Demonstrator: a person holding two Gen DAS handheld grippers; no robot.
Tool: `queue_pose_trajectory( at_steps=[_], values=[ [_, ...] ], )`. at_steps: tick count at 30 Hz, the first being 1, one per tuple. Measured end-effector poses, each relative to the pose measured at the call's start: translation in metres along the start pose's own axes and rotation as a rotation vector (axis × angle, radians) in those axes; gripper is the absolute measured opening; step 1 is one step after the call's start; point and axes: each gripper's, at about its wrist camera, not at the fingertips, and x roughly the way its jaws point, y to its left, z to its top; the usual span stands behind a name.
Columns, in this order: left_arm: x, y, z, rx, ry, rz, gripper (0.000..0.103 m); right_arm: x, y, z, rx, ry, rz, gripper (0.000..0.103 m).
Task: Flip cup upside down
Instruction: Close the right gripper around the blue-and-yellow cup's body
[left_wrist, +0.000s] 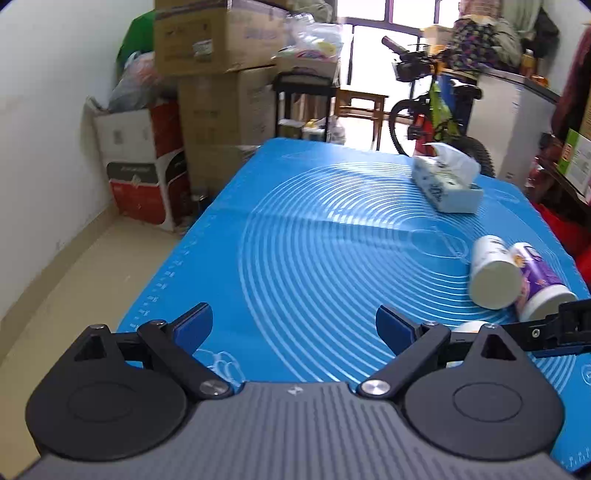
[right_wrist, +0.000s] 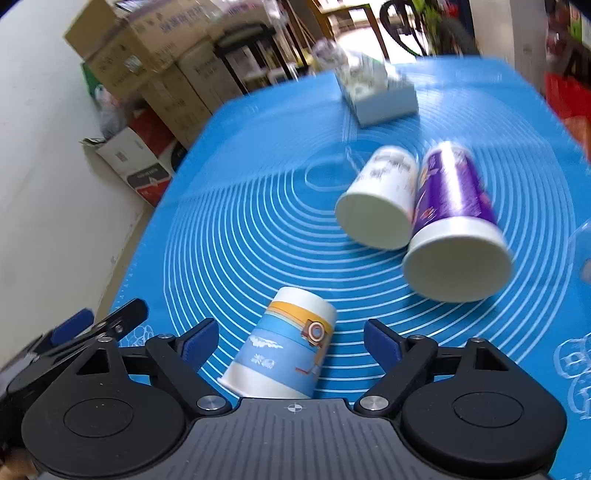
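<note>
I am holding my right claw (right_wrist: 291, 345) wide open around the blue-and-orange cup (right_wrist: 284, 354), which is lying on its side on the blue mat (right_wrist: 229, 229) with its base pointing away from me and its rim tucked under the claw body. Neither blue pad (right_wrist: 201, 345) is touching the cup wall yet; there is a gap on both sides. My left claw (left_wrist: 294, 326) is also standing open over bare mat, holding nothing, just beside the right one.

The risks, as I judge them: the cup is round and light, so if one pad is reaching it first, it is likely to roll sideways out of the claw. Squeezing too hard could dent the thin paper wall. The cup also lies at a slant to my fingers, so a grip may be catching it crookedly and it could twist while I am turning it rim-down. Two more cups, a white cup (right_wrist: 376, 203) and a purple cup (right_wrist: 454, 229), are lying touching each other a little further on; a wide swing during the flip could be knocking them or sending them rolling toward the tissue box (right_wrist: 376, 96).
</note>
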Motion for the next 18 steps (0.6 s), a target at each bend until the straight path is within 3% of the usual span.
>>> queue_pose_trajectory(
  at_steps=[7,10,12,13,16,18],
  values=[
    [0.008,0.009,0.000,0.004,0.005,0.023,0.094,0.031,0.005,0.010,0.025,0.050,-0.033,0.085],
    [0.012,0.011,-0.001,0.008,0.014,0.027,0.094,0.042,0.003,0.011,0.043,0.088,-0.029,0.078],
    [0.015,0.012,-0.002,0.005,0.023,0.023,0.094,0.049,0.002,0.010,0.050,0.115,-0.032,0.065],
    [0.016,0.012,-0.003,0.003,0.028,0.018,0.094,0.052,0.000,0.009,0.063,0.126,-0.014,0.064],
    [0.017,0.013,-0.003,0.000,0.035,0.008,0.094,0.052,-0.002,0.008,0.077,0.119,0.003,0.063],
    [0.017,0.012,-0.003,0.000,0.033,0.005,0.094,0.046,0.001,0.004,0.029,0.070,0.003,0.063]
  ],
)
